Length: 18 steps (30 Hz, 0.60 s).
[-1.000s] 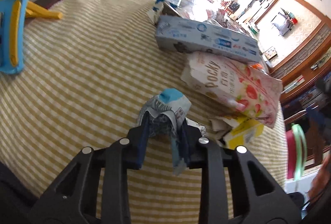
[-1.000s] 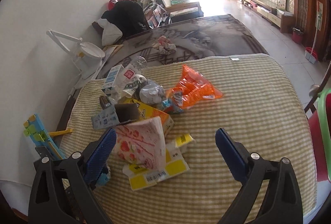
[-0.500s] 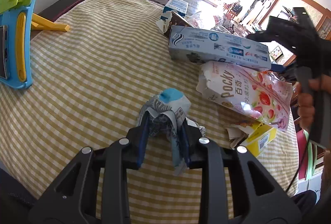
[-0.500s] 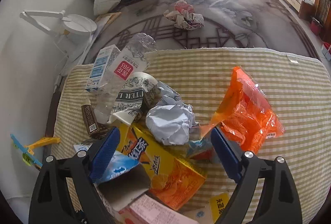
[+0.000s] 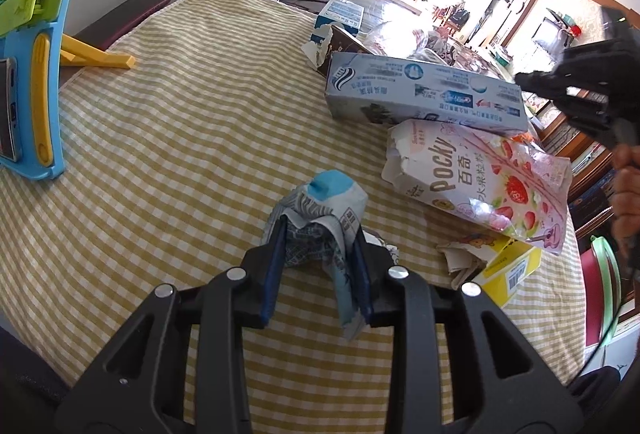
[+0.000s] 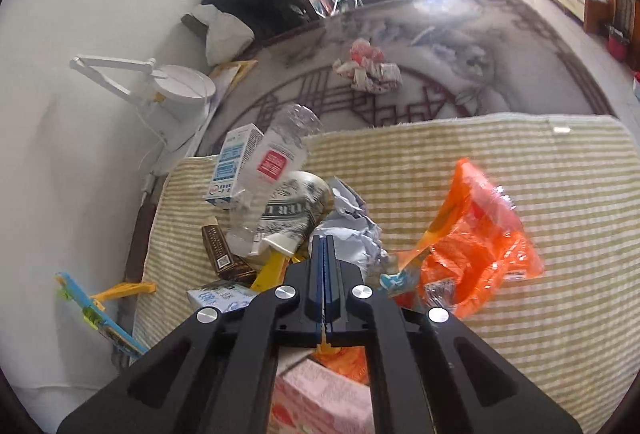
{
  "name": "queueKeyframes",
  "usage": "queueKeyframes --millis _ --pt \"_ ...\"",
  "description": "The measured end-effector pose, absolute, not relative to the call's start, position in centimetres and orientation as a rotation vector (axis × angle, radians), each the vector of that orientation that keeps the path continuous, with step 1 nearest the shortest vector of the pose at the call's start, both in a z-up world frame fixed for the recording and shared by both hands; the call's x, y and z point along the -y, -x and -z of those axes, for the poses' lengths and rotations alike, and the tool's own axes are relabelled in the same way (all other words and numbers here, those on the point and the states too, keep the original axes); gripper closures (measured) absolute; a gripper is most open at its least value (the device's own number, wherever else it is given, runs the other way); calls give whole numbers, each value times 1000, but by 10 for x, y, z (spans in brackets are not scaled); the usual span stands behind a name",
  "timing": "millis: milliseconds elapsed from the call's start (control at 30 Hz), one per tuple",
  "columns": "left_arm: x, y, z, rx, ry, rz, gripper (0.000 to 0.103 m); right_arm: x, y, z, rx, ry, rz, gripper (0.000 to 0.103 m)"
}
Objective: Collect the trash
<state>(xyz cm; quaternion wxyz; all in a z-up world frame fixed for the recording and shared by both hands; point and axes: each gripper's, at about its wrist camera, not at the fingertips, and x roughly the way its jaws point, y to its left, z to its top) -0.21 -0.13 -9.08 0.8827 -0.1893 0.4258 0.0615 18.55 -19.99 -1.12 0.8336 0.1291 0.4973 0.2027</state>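
Observation:
My left gripper (image 5: pixel 318 234) is shut on a crumpled blue-and-white wrapper (image 5: pixel 328 201), which rests on the yellow checked cloth (image 5: pixel 180 113). Beyond it lie a toothpaste box (image 5: pixel 424 93), a pink Pocky bag (image 5: pixel 480 181) and a yellow box (image 5: pixel 504 270). My right gripper (image 6: pixel 325 246) hangs over the pile. Its jaws are closing flush together, with nothing visible between the pads. Its tips sit just in front of a crumpled foil ball (image 6: pixel 352 230). An orange bag (image 6: pixel 480 246), a paper cup (image 6: pixel 296 209) and a clear bottle (image 6: pixel 276 165) surround it.
A blue and yellow phone stand (image 5: pixel 36 73) stands at the cloth's left edge. A white desk lamp (image 6: pixel 176 89) is by the wall. More crumpled trash (image 6: pixel 368 69) lies on the dark patterned table beyond. A hand (image 5: pixel 626 193) shows at the right edge.
My right gripper moved forward over the trash pile and went from wide open to shut. My left gripper kept still, holding the wrapper.

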Motion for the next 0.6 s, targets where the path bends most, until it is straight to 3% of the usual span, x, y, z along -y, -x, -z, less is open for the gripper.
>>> queueKeyframes --millis 100,167,600 --pt "5 4 90 -889 377 -134 72 204 -185 10 -1070 -276 -417 85" --pt "5 6 89 -887 377 -139 70 202 -187 13 -1089 -278 -415 40" --pt "-16 12 88 -848 496 -150 47 170 -226 70 -1238 -219 -339 39"
